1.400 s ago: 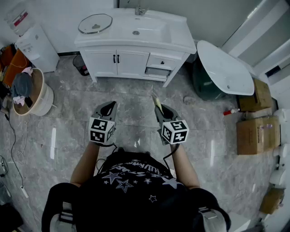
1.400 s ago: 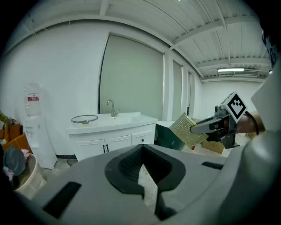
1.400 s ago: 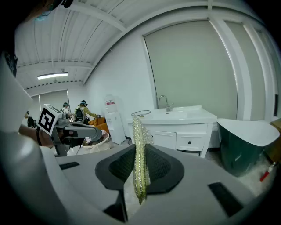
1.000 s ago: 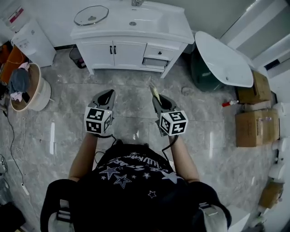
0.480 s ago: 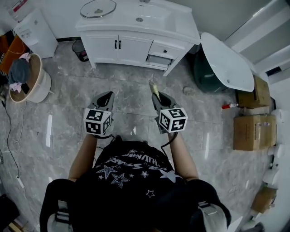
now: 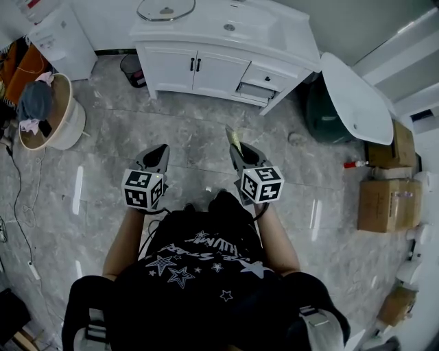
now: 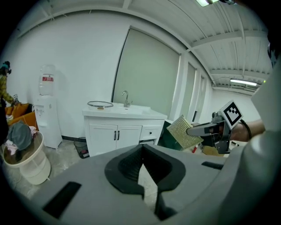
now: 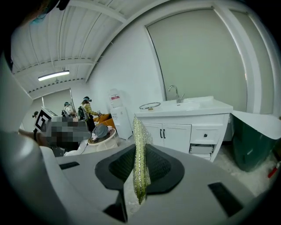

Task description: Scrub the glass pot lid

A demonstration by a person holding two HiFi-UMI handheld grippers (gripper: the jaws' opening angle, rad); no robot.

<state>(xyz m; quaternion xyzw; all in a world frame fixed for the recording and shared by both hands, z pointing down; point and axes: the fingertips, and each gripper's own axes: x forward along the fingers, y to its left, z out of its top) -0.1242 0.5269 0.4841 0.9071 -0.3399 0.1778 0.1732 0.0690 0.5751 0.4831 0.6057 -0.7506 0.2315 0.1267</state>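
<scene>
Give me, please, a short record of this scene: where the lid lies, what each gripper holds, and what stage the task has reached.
lid: flat on the vanity top, beside the basin
left gripper: shut, nothing between the jaws
right gripper: shut on a yellow-green sponge, held on edge
position: both grippers over the floor, apart from the vanity
task: scrubbing not yet begun; sponge not touching the lid

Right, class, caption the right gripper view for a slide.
Right gripper clamps a gold scouring pad edge-on, facing the white vanity where the glass pot lid rests.
</scene>
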